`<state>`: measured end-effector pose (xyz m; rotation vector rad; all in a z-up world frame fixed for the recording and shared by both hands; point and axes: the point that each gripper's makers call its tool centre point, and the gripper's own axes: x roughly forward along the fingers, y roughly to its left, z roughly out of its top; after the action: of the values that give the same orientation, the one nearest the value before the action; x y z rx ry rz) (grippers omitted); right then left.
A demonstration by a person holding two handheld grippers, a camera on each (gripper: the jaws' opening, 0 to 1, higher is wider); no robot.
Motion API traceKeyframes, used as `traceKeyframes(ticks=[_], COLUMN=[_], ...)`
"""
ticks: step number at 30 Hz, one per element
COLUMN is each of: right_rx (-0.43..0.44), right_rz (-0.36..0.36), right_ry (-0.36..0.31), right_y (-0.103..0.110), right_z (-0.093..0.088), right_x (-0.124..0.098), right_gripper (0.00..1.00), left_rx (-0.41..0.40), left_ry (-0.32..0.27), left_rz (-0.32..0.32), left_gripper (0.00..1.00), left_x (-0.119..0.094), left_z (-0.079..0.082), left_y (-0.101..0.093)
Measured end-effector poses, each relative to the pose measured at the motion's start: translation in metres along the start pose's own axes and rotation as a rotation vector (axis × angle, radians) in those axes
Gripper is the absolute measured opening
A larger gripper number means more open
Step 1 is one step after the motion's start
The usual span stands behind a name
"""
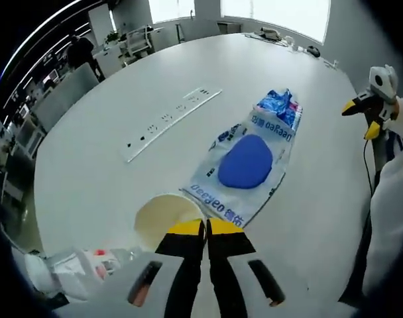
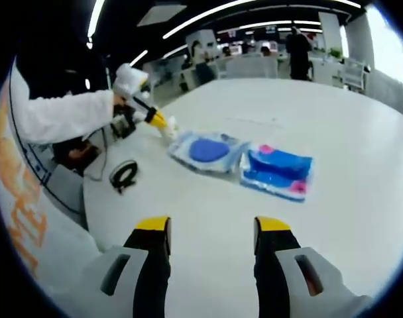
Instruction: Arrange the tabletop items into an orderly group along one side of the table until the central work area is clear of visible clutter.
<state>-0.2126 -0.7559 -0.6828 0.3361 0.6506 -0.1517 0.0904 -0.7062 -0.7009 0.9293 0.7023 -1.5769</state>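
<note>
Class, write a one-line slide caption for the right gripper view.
Open right gripper hovers over the white table, facing two blue packets, while the left gripper reaches the nearer one.

White table, two blue packets, paper cup, power strip

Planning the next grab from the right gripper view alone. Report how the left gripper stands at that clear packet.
Observer: The left gripper has its jaws shut, with the tips at the near edge of the clear packet. I can't tell whether they pinch it.
Operator: Name whatever lies beside those tips.
Observer: A paper cup lies on its side next to the packet's near corner, just left of the tips in the left gripper view.
</note>
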Motion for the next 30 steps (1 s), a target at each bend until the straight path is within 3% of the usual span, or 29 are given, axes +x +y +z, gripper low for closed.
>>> traceKeyframes(ticks=[9,17,22,26,30], right_rx=[0.008,0.008,0.002,-0.004,-0.008], right_rz=[-0.008,-0.002,0.001,0.005,0.004], right_ry=[-0.008,-0.006,-0.022,-0.032,-0.04], right_y=[-0.001,0.001,0.003,0.008,0.012], right_z=[-0.001,-0.003,0.002,0.004,0.003], right_x=[-0.003,-0.002,-0.002,-0.004,-0.01], right_gripper=[0.49,0.5,0.5,0.49,0.5], left_rx=[0.007,-0.015,-0.068,-0.122,-0.134], left_ry=[0.024,-0.006,-0.057,-0.152,-0.204], left_rz=[0.008,0.027,0.048,0.065,0.103], left_gripper=[0.0,0.12,0.32,0.58,0.69], left_x=[0.003,-0.007,-0.019,-0.031,-0.048], left_z=[-0.004,0.0,0.006,0.018,0.022], left_y=[-0.002,-0.001,0.001,0.0,0.0])
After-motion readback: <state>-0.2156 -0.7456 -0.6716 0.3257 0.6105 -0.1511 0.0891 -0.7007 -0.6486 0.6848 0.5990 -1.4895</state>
